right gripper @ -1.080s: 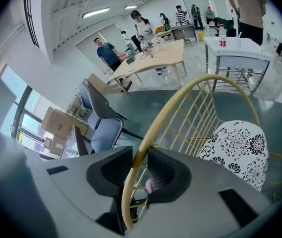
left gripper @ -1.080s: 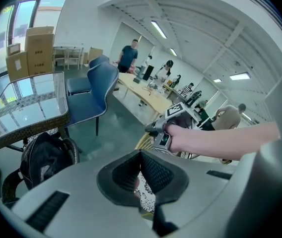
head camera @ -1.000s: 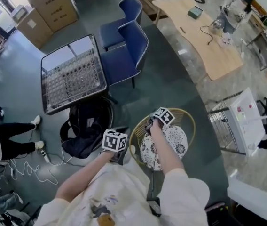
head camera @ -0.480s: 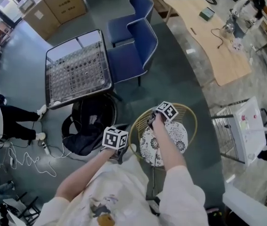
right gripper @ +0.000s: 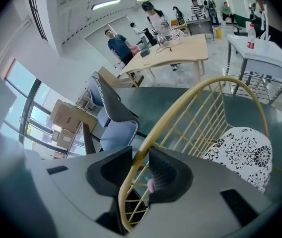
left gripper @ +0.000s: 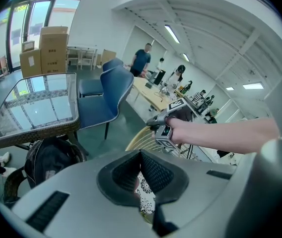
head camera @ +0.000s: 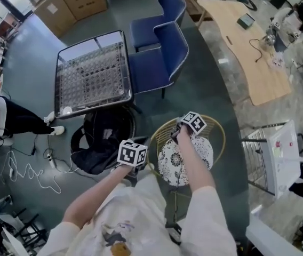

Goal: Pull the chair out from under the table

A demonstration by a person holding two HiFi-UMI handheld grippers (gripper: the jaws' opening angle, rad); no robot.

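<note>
Your right gripper (right gripper: 140,168) is clamped on the yellow wire back rim of the chair (head camera: 219,129); the left gripper (left gripper: 140,153) is clenched on nothing, just left of that rim. Since a second ago the gap between the chair and the glass table (head camera: 93,71), far left, has widened slightly. Judgement: the chair is already clear of the table and the pull is near its end. Only the right gripper view shows the rim between the jaws; only the head view shows the chair's floral cushion (head camera: 202,153) well apart from the table.
</note>
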